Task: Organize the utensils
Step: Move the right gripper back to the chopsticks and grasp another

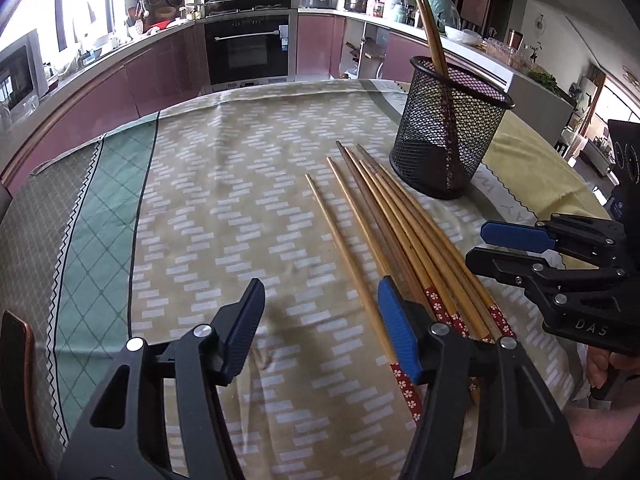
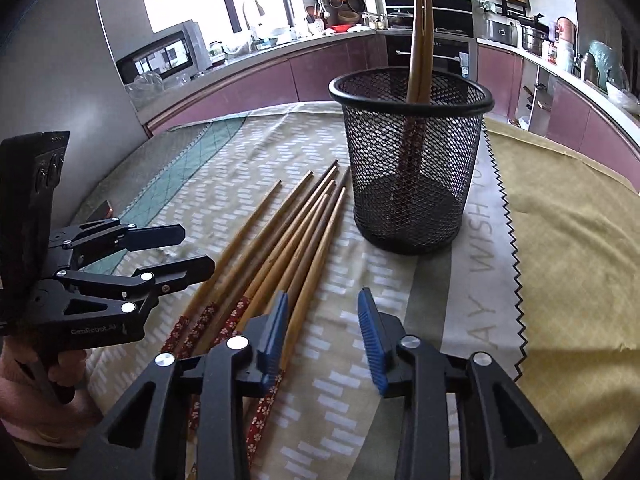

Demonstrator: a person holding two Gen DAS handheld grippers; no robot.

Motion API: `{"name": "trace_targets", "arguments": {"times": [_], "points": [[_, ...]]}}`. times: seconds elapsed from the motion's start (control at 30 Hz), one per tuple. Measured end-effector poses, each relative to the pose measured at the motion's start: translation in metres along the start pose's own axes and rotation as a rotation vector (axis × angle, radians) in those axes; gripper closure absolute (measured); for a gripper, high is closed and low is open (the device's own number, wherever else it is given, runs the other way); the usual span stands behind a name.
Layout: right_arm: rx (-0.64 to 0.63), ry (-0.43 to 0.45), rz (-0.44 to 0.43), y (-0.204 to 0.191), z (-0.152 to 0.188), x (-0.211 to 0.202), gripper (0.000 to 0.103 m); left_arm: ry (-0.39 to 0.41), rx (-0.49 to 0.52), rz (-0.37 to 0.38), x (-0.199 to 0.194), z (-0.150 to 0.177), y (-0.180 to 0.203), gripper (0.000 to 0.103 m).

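Note:
Several wooden chopsticks [image 1: 404, 236] with red flowered ends lie fanned on the tablecloth, also in the right wrist view [image 2: 280, 240]. A black mesh holder [image 1: 448, 132] stands upright beyond them with two chopsticks [image 1: 430, 28] leaning in it; it also shows in the right wrist view [image 2: 412, 160]. My left gripper [image 1: 320, 320] is open and empty, low over the cloth just left of the chopsticks' handle ends. My right gripper [image 2: 322, 332] is open and empty, its left finger over the handle ends. Each gripper appears in the other's view, the right [image 1: 496, 246] and the left [image 2: 188, 252].
The table has a patterned beige cloth [image 1: 224, 208] with a green band on the left and a yellow cloth [image 2: 568, 240] on the right. Kitchen counters and an oven [image 1: 248, 48] run behind the table. A chair back [image 1: 16, 344] sits at the left edge.

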State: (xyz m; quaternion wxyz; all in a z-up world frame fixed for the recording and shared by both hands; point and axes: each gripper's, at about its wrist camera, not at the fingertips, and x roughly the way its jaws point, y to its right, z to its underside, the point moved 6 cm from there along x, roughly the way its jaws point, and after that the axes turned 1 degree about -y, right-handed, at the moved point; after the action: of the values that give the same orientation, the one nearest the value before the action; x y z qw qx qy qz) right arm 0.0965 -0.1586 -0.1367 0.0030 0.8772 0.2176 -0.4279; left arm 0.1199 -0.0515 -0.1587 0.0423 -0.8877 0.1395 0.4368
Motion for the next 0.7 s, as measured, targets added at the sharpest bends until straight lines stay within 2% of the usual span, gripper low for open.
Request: {"name": "trace_targets", "arguments": {"times": [0.4, 0.7], "points": [[-0.023, -0.01, 0.031, -0.004, 0.0, 0.004, 0.071, -0.017, 0.017, -0.011, 0.009, -0.002, 0.003, 0.053], [-0.056, -0.028, 0.065, -0.006, -0.009, 0.016, 0.081, -0.017, 0.033, -0.024, 0.016, -0.01, 0.001, 0.075]]}}
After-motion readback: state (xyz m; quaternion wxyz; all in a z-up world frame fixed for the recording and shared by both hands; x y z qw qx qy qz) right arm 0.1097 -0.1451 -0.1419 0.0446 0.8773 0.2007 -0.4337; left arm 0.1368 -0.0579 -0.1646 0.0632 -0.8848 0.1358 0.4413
